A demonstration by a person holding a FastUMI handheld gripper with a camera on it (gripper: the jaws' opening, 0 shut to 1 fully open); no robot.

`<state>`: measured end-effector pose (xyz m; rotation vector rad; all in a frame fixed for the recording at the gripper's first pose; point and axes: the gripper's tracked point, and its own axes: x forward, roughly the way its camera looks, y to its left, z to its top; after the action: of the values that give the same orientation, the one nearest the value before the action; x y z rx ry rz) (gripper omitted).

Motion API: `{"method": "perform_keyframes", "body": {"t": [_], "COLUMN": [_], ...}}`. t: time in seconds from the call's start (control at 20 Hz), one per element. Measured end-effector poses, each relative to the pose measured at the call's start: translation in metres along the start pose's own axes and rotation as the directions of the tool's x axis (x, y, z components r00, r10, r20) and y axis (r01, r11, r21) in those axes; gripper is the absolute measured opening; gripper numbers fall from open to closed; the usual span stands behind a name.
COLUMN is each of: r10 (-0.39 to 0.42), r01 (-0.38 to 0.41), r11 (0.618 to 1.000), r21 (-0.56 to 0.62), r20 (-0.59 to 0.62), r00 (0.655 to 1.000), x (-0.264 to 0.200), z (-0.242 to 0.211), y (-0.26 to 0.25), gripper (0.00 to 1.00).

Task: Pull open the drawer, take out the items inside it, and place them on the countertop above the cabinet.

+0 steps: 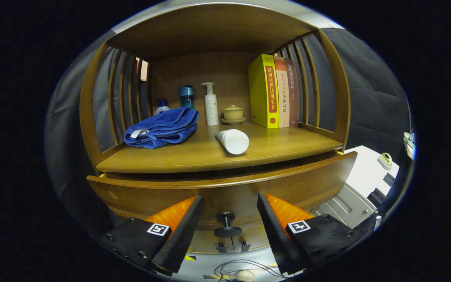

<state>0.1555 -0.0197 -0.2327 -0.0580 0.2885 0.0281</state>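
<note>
Wooden drawer (225, 188) ahead, knob (227, 225) between jaws.

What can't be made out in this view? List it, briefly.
1. Drawer contents: gripper view; the drawer is only slightly open, and its front and the countertop above cover the inside.
2. Small bottle: gripper view; the blue towel hides its lower part.
3. Small object beside the cabinet: gripper view; too small and warped to identify.
The tool is open, fingers either side of the drawer knob, not touching it.
</note>
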Motion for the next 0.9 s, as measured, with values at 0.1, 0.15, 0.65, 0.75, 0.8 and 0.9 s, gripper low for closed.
{"method": "perform_keyframes", "body": {"t": [0.1,0.15,0.65,0.75,0.8,0.9], "r10": [-0.005,-0.008,-0.022,-0.01,-0.004,0.015], "r01": [0.005,0.008,0.022,0.01,0.004,-0.016], "r11": [1.0,1.0,1.0,1.0,1.0,1.0], "r21": [-0.005,-0.003,-0.007,0.0,0.005,0.002], "r20": [-0.001,-0.002,0.049,0.089,0.111,0.152], "r00": [1.0,1.0,0.999,0.996,0.994,0.988], "x": [0.008,0.011,-0.002,-0.015,-0.023,-0.039], "z": [0.001,0.002,0.048,0.086,0.108,0.151], "y": [0.001,0.001,-0.002,-0.003,-0.002,0.0], "gripper": [0.94,0.94,0.97,0.97,0.97,0.97]}}
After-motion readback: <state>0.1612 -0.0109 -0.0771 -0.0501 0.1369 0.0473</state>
